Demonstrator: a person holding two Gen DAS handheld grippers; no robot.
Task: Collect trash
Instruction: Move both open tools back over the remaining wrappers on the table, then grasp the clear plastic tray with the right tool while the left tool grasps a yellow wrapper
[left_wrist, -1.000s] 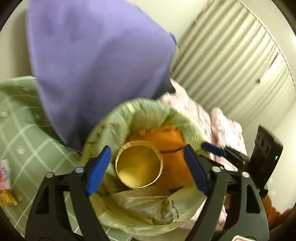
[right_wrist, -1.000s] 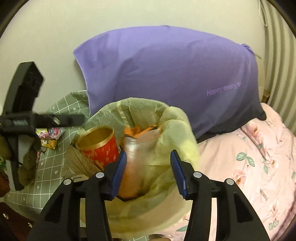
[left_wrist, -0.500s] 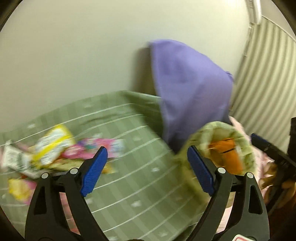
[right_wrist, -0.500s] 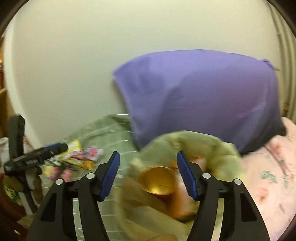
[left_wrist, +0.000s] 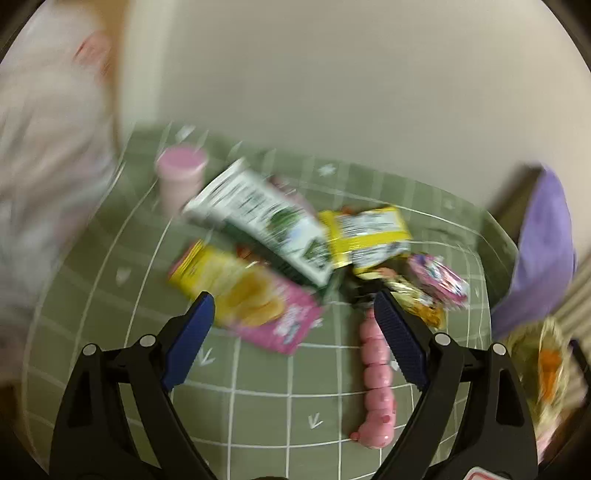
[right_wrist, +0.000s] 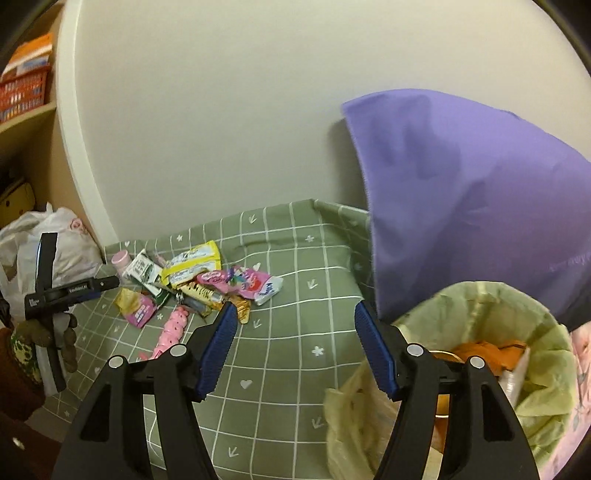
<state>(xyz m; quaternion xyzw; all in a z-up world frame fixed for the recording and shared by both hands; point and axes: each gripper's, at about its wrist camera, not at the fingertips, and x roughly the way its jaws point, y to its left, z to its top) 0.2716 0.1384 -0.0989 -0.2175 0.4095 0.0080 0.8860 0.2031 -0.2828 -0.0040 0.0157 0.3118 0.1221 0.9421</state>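
Observation:
A heap of snack wrappers lies on the green checked sheet (left_wrist: 258, 398): a pink and yellow packet (left_wrist: 243, 299), a green and white carton (left_wrist: 266, 225), a yellow packet (left_wrist: 365, 232) and a pink ribbed piece (left_wrist: 376, 380). My left gripper (left_wrist: 293, 338) is open and empty just above the heap; it also shows in the right wrist view (right_wrist: 107, 283). My right gripper (right_wrist: 293, 343) is open and empty beside the yellow-green trash bag (right_wrist: 517, 387), which holds orange rubbish and a gold cup. The same heap (right_wrist: 192, 288) lies to its left.
A purple pillow (right_wrist: 461, 206) leans on the wall behind the bag. A pink cup (left_wrist: 179, 181) stands at the heap's far side. A white plastic bag (right_wrist: 51, 251) and shelves with an orange basket (right_wrist: 22, 92) are at the left. Pink floral bedding is at the right.
My left gripper has swung left from over the trash bag to the wrapper heap, still open. My right gripper has let go of the bag's rim, opened wider and turned left.

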